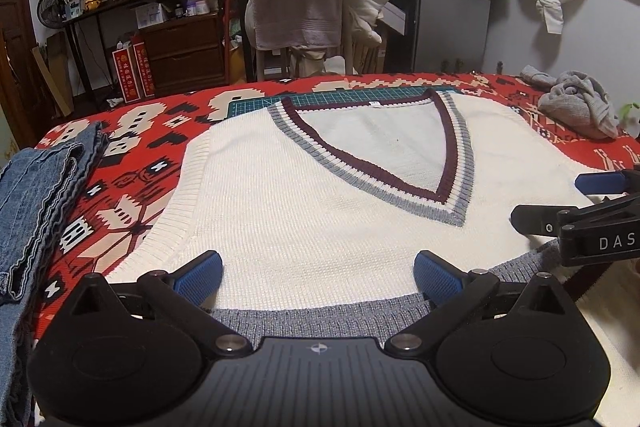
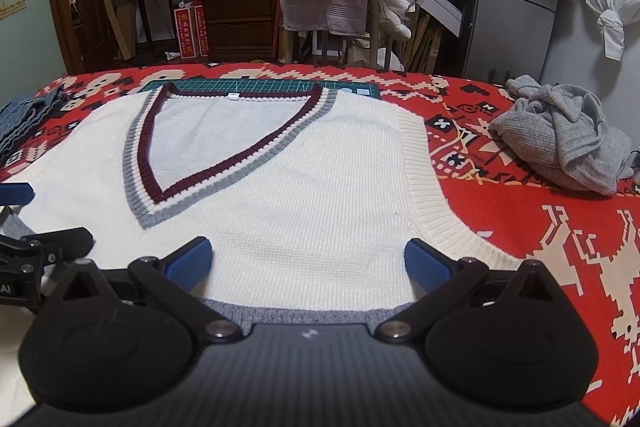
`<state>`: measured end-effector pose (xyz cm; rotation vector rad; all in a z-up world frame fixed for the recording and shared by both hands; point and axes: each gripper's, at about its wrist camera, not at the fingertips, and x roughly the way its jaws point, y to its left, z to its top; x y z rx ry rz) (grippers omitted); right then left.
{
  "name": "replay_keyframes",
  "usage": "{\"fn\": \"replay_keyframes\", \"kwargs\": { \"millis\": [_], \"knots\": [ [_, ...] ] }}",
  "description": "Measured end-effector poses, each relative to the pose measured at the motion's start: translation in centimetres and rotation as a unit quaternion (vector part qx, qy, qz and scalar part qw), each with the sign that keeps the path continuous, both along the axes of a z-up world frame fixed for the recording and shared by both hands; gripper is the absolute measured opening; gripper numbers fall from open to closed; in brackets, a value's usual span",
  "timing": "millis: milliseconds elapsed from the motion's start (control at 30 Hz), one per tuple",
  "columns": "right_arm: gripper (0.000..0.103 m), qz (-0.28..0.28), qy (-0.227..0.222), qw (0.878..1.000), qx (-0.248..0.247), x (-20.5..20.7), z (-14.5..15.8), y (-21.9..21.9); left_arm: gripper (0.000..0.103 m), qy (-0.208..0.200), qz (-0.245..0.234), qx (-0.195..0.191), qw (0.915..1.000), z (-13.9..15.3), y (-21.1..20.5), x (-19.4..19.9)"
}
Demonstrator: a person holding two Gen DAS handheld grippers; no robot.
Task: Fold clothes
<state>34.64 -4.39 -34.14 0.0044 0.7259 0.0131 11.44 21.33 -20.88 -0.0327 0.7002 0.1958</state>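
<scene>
Left wrist: left gripper (image 1: pixel 318 277) spread wide over vest (image 1: pixel 304 227) hem.

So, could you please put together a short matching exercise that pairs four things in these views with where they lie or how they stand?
Things:
1. knitted vest
2. jeans
3. grey garment
4. left claw

Places or states:
A. crumpled in a heap at the table's right side
B. open above the grey hem
C. spread flat in the middle, V-neck away from the cameras
D. folded at the table's left edge

Pairs: 1-C, 2-D, 3-A, 4-B
</scene>
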Motion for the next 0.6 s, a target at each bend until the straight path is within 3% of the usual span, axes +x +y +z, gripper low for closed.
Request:
{"fn": "replay_keyframes", "kwargs": {
  "millis": [133,267,400,500,600],
  "knots": [
    [0.103,0.003,0.010,1.000,0.004,0.2,0.3,-0.2,0.103,0.004,-0.005,-0.001,1.0000,0.1,0.1,0.1],
    [0.102,0.007,0.019,0.999,0.029,0.4,1.6,-1.0,0.094,0.012,-0.026,-0.016,0.9995,1.2,1.0,0.2],
    [0.102,0.026,-0.011,0.996,0.080,1.5,4.9,-3.6,0.094,-0.028,-0.051,-0.036,0.9977,3.9,3.6,0.4],
    [0.097,0.061,-0.028,0.995,0.068,3.4,6.5,-5.8,0.094,-0.032,-0.077,-0.039,0.9958,5.7,6.3,1.9],
    [0.079,0.102,-0.015,0.995,0.018,6.0,6.6,-7.5,0.082,-0.026,-0.091,-0.033,0.9949,6.9,9.2,3.9]
  ]
}}
